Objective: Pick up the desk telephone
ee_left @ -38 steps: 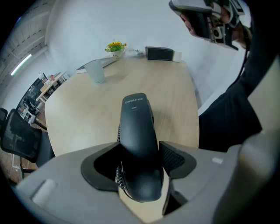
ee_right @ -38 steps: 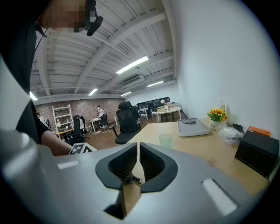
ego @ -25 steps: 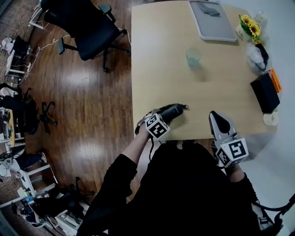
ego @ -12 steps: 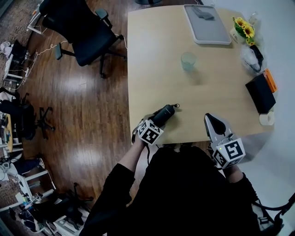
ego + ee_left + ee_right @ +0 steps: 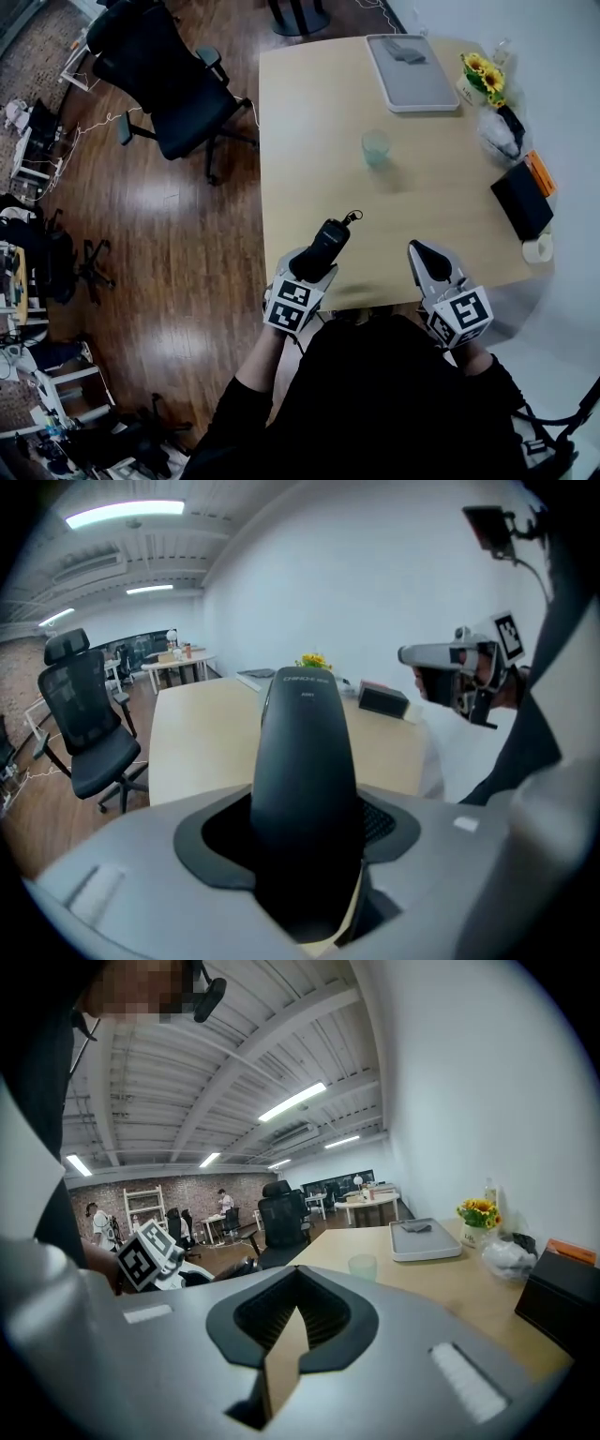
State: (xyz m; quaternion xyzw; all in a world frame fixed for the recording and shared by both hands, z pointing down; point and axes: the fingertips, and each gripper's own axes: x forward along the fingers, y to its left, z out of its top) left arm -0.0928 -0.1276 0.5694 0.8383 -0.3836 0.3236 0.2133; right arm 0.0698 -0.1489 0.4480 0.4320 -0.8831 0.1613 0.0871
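Observation:
The black telephone handset (image 5: 328, 242) juts up and forward from my left gripper (image 5: 314, 265), which is shut on its lower end over the near edge of the wooden table (image 5: 309, 141). A short cord loop shows at its far tip. In the left gripper view the handset (image 5: 302, 752) fills the middle between the jaws of the left gripper (image 5: 305, 874), held above the table top. My right gripper (image 5: 424, 255) hovers at the near right edge of the table, shut with nothing in it. In its own view the right gripper (image 5: 286, 1330) holds nothing.
A pale green cup (image 5: 376, 147) stands mid-table. At the far end lies a grey tray (image 5: 411, 59) next to sunflowers (image 5: 480, 73). Along the right edge are a plastic bag (image 5: 499, 134), a black box (image 5: 522, 200) and a tape roll (image 5: 538, 247). A black office chair (image 5: 164, 80) stands to the left.
My left gripper has drawn back toward the near table edge with the handset, which now points more away from me than to the right. The right gripper has barely moved.

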